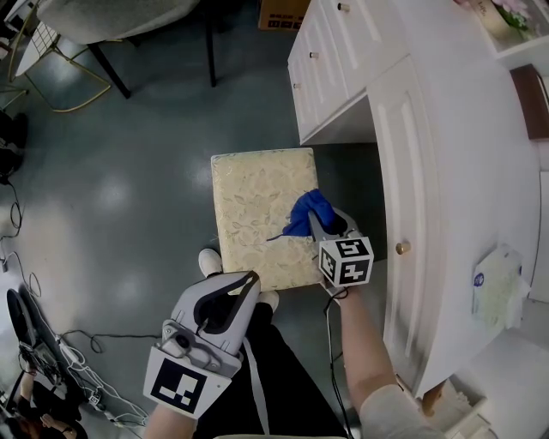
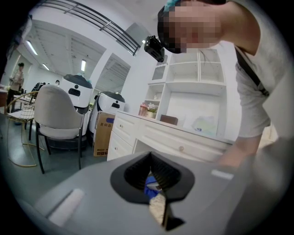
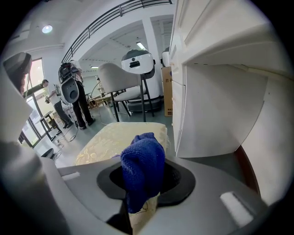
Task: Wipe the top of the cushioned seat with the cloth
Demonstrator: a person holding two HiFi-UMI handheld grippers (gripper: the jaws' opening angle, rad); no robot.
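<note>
Your right claw (image 1: 310, 225) is pinching the blue cloth (image 1: 306, 213). In the right gripper view the cloth bulges up out of the jaws, and the part inside them is covered. The cloth lies on the right side of the cushioned seat (image 1: 253, 201), towards the near edge. From the head view you cannot tell how firmly it presses on the fabric.

Your left claw (image 1: 247, 287) hangs over the seat's near edge with its jaws pressed together and nothing between them. In the left gripper view only a thin slit shows a sliver of blue and cream beyond. That claw and a white shoe (image 1: 209, 260) cover part of the seat's near edge, and the seat's legs are out of sight under the cushion.

The seat top is cream with a pale leafy pattern and stands on a glossy grey-green floor (image 1: 129, 197). Just to its right is a white tabletop (image 1: 467, 111) with drawers (image 1: 330, 51). Its far end is cut off by the frame. A pale chair (image 1: 94, 17) shows only partly at the top left. Cables (image 1: 51, 360) trail across the floor at the lower left.
</note>
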